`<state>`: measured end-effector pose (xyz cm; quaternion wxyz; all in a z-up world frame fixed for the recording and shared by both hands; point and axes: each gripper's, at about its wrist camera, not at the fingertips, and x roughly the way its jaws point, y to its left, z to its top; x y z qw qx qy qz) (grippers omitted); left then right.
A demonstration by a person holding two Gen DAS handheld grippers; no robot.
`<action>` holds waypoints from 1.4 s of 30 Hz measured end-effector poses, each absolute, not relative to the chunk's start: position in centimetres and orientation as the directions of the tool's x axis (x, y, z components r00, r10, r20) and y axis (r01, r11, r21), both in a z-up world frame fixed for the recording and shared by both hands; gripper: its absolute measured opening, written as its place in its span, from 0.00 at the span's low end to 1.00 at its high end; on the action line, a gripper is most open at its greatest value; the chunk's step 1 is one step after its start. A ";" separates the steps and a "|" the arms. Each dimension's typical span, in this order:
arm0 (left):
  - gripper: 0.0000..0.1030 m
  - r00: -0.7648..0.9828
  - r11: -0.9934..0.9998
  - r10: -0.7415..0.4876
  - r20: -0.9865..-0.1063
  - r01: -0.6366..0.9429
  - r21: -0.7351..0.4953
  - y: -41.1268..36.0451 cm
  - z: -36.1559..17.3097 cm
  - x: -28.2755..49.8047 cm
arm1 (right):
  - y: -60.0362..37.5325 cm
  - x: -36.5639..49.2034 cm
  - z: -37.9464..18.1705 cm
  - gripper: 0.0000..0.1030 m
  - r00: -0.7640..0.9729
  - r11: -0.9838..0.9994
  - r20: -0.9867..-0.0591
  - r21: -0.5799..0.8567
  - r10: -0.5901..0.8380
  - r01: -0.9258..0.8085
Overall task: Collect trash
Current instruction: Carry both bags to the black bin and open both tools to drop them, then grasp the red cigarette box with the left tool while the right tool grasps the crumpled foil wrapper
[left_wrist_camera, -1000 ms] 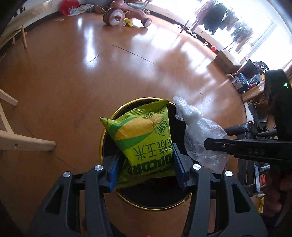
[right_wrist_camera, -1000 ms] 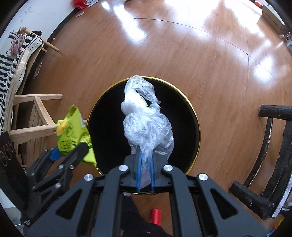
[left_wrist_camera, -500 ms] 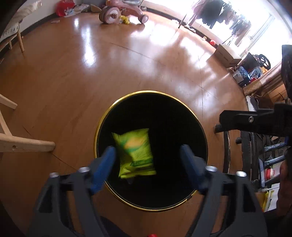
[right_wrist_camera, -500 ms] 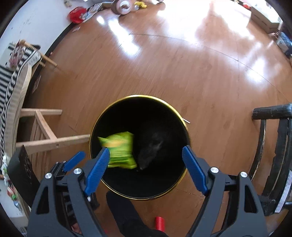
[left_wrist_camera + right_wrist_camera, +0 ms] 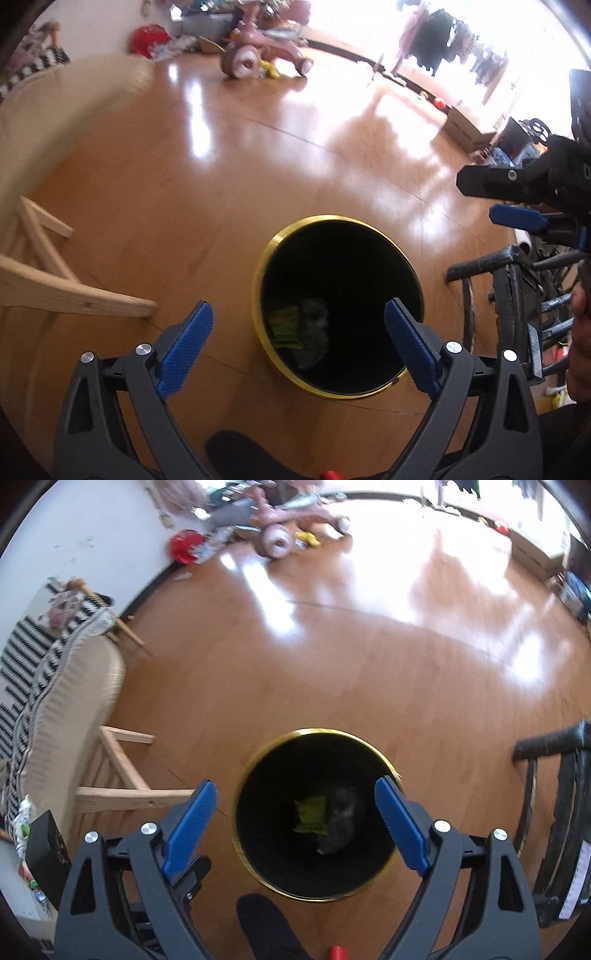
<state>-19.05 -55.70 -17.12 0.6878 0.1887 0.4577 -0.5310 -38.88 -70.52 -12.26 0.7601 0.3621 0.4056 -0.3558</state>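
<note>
A glossy wooden floor (image 5: 332,672) fills both views, with a pale cushioned seat on a light wooden frame (image 5: 122,775) at the left and a dark metal frame (image 5: 554,812) at the right. At the far wall a pink ride-on toy (image 5: 258,55) is seen, blurred. On the floor, in the near middle, a black bin with a gold rim (image 5: 338,306) is placed, open at the top. Above it the left gripper (image 5: 297,325) and the right gripper (image 5: 293,805) are held, both pointed down at the bin; their jaws are spread wide and are opening further, with nothing between the blue pads (only the bin's mouth is framed far below). At the bottom of the bin the yellow-green snack bag (image 5: 310,814) is seen, and the crumpled clear plastic bag (image 5: 341,823) lies just to its right, dim against the dark interior.
</note>
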 end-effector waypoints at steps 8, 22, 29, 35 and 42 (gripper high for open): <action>0.90 0.232 0.506 -0.603 -0.763 0.851 -0.141 -46.0 -8.5 -13.3 | -63.9 -30.6 -7.1 0.85 0.542 0.650 -0.807 0.285 -0.234 0.704; 0.93 0.596 0.837 -0.438 -0.673 0.543 -0.064 -19.2 -0.1 -4.0 | -39.7 -10.1 -1.6 0.86 0.688 0.929 -0.725 0.277 0.035 0.244; 0.93 0.663 0.944 -0.248 -0.707 0.329 -0.023 -5.6 -1.1 -0.4 | -27.5 -3.8 -2.0 0.86 0.659 0.965 -0.735 0.257 0.158 0.056; 0.93 0.643 0.970 -0.193 -0.741 0.240 -0.045 2.4 -3.5 1.4 | -21.5 -1.3 -4.0 0.86 0.601 0.966 -0.765 0.252 0.230 -0.049; 0.93 0.591 0.977 -0.209 -0.779 0.167 -0.135 6.5 -5.6 5.4 | -15.2 -0.4 -6.5 0.86 0.516 0.947 -0.800 0.202 0.306 -0.249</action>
